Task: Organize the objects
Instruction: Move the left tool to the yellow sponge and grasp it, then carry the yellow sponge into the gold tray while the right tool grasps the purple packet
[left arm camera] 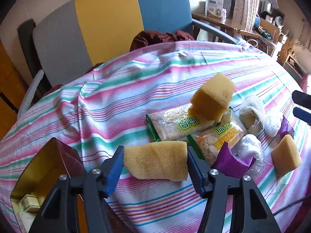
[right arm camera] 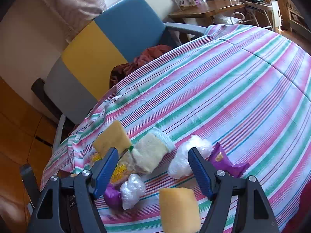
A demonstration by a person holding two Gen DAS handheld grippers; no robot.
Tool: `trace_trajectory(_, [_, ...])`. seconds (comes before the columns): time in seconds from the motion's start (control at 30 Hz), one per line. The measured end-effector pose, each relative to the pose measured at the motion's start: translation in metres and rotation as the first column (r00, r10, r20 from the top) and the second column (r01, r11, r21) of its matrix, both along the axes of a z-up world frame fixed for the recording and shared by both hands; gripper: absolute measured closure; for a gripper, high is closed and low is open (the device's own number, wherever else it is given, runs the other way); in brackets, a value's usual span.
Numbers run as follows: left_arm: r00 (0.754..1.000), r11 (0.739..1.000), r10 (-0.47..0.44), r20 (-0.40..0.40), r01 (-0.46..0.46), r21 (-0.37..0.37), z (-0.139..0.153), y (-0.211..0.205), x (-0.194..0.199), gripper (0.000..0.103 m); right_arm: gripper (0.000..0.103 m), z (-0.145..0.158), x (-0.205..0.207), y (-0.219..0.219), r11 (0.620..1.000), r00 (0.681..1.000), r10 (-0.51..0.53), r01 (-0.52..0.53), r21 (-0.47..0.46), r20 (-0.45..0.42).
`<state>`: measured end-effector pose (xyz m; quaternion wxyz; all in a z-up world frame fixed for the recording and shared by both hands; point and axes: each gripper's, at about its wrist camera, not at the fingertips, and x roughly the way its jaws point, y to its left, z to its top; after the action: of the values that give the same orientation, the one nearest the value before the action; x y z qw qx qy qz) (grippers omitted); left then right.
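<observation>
Clearly your left gripper (left arm camera: 155, 160) is pinching a flat sponge (left arm camera: 156, 160) at lower centre of its view, both blue pads pressed against the sponge's ends, probably so you can carry it to the open tin box (left arm camera: 38, 174) at lower left, where small items already sit. Your right gripper (right arm camera: 153, 169) hangs spread and empty above the striped cloth (right arm camera: 233, 87), with another sponge (right arm camera: 179, 209) low between its jaws but untouched, likely your next pick. Only the left view shows the box and the two snack packets (left arm camera: 175, 122) lying under a sponge block (left arm camera: 212, 99). Only the right view shows the purple boot (right arm camera: 227, 163) plainly beside a crumpled plastic bag (right arm camera: 186, 155).
</observation>
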<state>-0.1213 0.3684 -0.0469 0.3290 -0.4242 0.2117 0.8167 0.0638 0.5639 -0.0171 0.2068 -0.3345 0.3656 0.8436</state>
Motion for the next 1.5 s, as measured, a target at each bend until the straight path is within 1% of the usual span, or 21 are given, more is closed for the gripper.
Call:
trace_trajectory(0.07, [1.0, 1.0, -0.014, -0.001, 0.014, 0.013, 0.002, -0.004, 0.005, 0.042, 0.027, 0.001, -0.008, -0.012, 0.997, 0.998, 0.065, -0.065, 0.03, 0.01])
trace_trajectory(0.13, [1.0, 1.0, -0.009, -0.008, 0.009, 0.03, 0.007, -0.012, 0.01, 0.042, 0.027, 0.003, -0.017, -0.026, 0.988, 0.99, 0.137, -0.138, 0.068, 0.025])
trace_trajectory(0.23, [1.0, 0.997, 0.015, 0.016, -0.017, 0.077, 0.016, -0.028, 0.016, 0.042, 0.027, 0.005, -0.03, -0.051, 0.957, 0.967, 0.245, -0.252, 0.144, 0.064])
trace_trajectory(0.3, [0.999, 0.994, 0.031, 0.022, -0.033, 0.106, 0.023, -0.04, 0.02, 0.042, 0.027, 0.005, -0.035, -0.067, 0.926, 0.948, 0.303, -0.317, 0.203, 0.1])
trace_trajectory(0.37, [0.999, 0.99, 0.033, 0.02, -0.036, 0.137, 0.033, -0.053, 0.028, 0.042, 0.027, 0.003, -0.042, -0.085, 0.887, 0.924, 0.354, -0.381, 0.26, 0.143])
trace_trajectory(0.43, [0.999, 0.987, 0.035, 0.006, -0.036, 0.157, 0.041, -0.066, 0.037, 0.042, 0.028, -0.001, -0.049, -0.103, 0.835, 0.896, 0.398, -0.443, 0.325, 0.198])
trace_trajectory(0.53, [0.999, 0.983, 0.035, -0.007, -0.034, 0.179, 0.05, -0.083, 0.05, 0.042, 0.028, -0.013, -0.059, -0.127, 0.762, 0.852, 0.44, -0.521, 0.385, 0.282])
trace_trajectory(0.57, [0.999, 0.982, 0.037, -0.009, -0.035, 0.184, 0.052, -0.088, 0.054, 0.041, 0.028, -0.017, -0.061, -0.132, 0.744, 0.842, 0.444, -0.537, 0.398, 0.307])
trace_trajectory(0.63, [0.999, 0.98, 0.04, -0.006, -0.039, 0.196, 0.055, -0.1, 0.061, 0.041, 0.028, -0.024, -0.067, -0.14, 0.716, 0.823, 0.455, -0.565, 0.409, 0.341])
trace_trajectory(0.73, [0.999, 0.977, 0.052, 0.001, -0.051, 0.209, 0.058, -0.116, 0.068, 0.041, 0.028, -0.031, -0.071, -0.148, 0.684, 0.802, 0.467, -0.595, 0.423, 0.372])
trace_trajectory(0.9, [0.997, 0.97, 0.078, 0.02, -0.081, 0.229, 0.06, -0.14, 0.077, 0.041, 0.028, -0.04, -0.079, -0.155, 0.655, 0.785, 0.458, -0.616, 0.438, 0.418])
trace_trajectory(1.07, [0.994, 0.965, 0.102, 0.039, -0.108, 0.237, 0.058, -0.158, 0.083, 0.041, 0.028, -0.044, -0.081, -0.16, 0.63, 0.771, 0.469, -0.634, 0.45, 0.43])
trace_trajectory(1.23, [0.992, 0.963, 0.115, 0.053, -0.125, 0.238, 0.056, -0.166, 0.088, 0.041, 0.031, -0.048, -0.083, -0.171, 0.593, 0.744, 0.494, -0.666, 0.451, 0.449])
trace_trajectory(1.27, [0.992, 0.963, 0.116, 0.055, -0.126, 0.24, 0.055, -0.167, 0.089, 0.041, 0.034, -0.049, -0.084, -0.172, 0.588, 0.741, 0.495, -0.67, 0.452, 0.454])
trace_trajectory(1.33, [0.992, 0.962, 0.115, 0.056, -0.125, 0.242, 0.056, -0.168, 0.09, 0.041, 0.047, -0.052, -0.085, -0.172, 0.582, 0.734, 0.492, -0.677, 0.45, 0.468])
trace_trajectory(1.37, [0.992, 0.962, 0.113, 0.056, -0.123, 0.242, 0.056, -0.168, 0.091, 0.041, 0.057, -0.053, -0.085, -0.171, 0.582, 0.731, 0.492, -0.68, 0.446, 0.473])
trace_trajectory(1.4, [0.992, 0.962, 0.111, 0.057, -0.122, 0.243, 0.056, -0.168, 0.091, 0.041, 0.064, -0.055, -0.085, -0.17, 0.582, 0.73, 0.488, -0.681, 0.444, 0.479])
trace_trajectory(1.43, [0.992, 0.962, 0.111, 0.058, -0.122, 0.244, 0.056, -0.168, 0.092, 0.041, 0.067, -0.056, -0.085, -0.169, 0.585, 0.729, 0.486, -0.681, 0.44, 0.483])
trace_trajectory(1.5, [0.992, 0.961, 0.11, 0.06, -0.122, 0.247, 0.056, -0.169, 0.093, 0.041, 0.068, -0.054, -0.085, -0.166, 0.603, 0.732, 0.494, -0.677, 0.421, 0.469])
